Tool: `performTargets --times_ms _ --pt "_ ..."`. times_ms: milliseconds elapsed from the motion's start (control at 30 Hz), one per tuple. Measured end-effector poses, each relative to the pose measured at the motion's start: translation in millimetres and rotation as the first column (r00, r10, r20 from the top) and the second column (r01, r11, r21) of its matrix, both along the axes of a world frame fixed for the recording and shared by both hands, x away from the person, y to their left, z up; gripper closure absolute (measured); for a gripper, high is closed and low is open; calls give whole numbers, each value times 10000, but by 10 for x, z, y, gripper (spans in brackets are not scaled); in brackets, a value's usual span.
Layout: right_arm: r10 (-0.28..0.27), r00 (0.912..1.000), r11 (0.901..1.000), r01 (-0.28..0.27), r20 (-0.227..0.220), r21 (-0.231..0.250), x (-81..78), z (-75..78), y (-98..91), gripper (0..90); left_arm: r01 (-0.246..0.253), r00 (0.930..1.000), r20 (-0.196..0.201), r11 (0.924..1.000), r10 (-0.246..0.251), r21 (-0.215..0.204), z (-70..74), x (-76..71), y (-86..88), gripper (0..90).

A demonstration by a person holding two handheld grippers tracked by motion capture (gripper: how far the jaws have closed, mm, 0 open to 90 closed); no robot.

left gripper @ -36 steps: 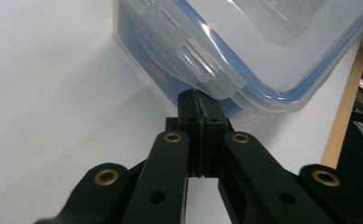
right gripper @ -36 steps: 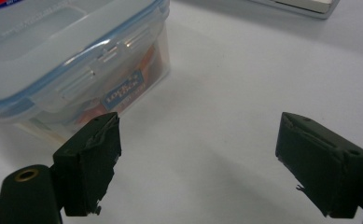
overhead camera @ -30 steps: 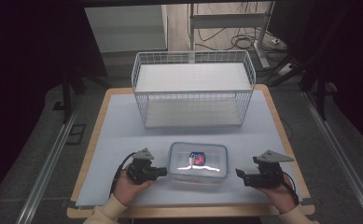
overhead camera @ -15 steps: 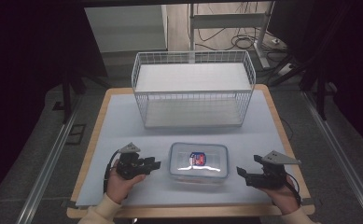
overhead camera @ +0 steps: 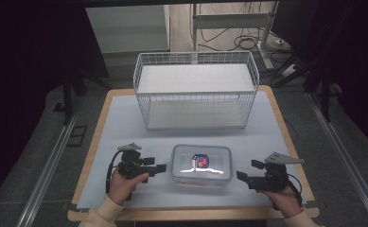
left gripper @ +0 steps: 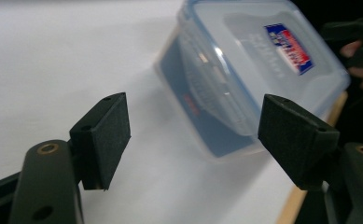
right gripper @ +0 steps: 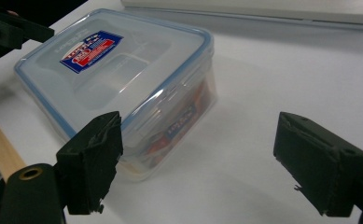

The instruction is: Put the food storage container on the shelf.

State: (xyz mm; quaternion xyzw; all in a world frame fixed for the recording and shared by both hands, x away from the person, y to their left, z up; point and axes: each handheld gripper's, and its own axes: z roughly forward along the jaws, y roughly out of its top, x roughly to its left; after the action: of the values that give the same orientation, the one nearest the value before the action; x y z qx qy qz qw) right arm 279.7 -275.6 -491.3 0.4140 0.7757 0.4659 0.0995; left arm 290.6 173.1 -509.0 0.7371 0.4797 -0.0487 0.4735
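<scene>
High view: lidded plastic box sits near-centre on the table, left gripper and right gripper flanking it. Left gripper view: jaws have just been opening, now wide, nothing between; box end just ahead. Right gripper view: jaws wide, empty. Risk: uneven squeeze probably skids the box or pops the lid.

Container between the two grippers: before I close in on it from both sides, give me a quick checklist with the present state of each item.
1. Left gripper open: ok; its jaws have just been opening and nothing is pressed between them.
2. Right gripper open: ok, its pads stand wide apart.
3. Container between the two grippers, touched by neither: ok.
4. Lid seated on the container: looks ok; whether every side latch is locked, cannot tell.
5. Container flat on the table: ok in the high view.
6. Basket behind stands apart from the container, with bare table between them: ok.
</scene>
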Motion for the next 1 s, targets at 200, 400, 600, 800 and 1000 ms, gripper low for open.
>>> performTargets --times_ms 200,400,600,800,1000 --pt "190 9994 9995 -182 -285 269 21 -10 39 158 198 9982 -555 9981 -231 -587 -30 47 -57 261" --pt "201 9996 9997 -199 -186 146 32 -1 75 158 558 9904 -1173 9874 -736 -1483 -76 160 -202 264" --pt "179 9997 9998 -177 -173 118 51 8 111 159 781 9856 -1362 9843 -1001 -1582 -124 221 -237 279" --pt "261 9996 9997 -261 -126 38 46 8 161 160 912 9805 -1560 9795 -1199 -1797 -172 277 -285 289" --pt "200 9997 9998 -200 -111 8 18 7 130 174 838 9779 -1719 9767 -1186 -1975 -201 310 -322 315"
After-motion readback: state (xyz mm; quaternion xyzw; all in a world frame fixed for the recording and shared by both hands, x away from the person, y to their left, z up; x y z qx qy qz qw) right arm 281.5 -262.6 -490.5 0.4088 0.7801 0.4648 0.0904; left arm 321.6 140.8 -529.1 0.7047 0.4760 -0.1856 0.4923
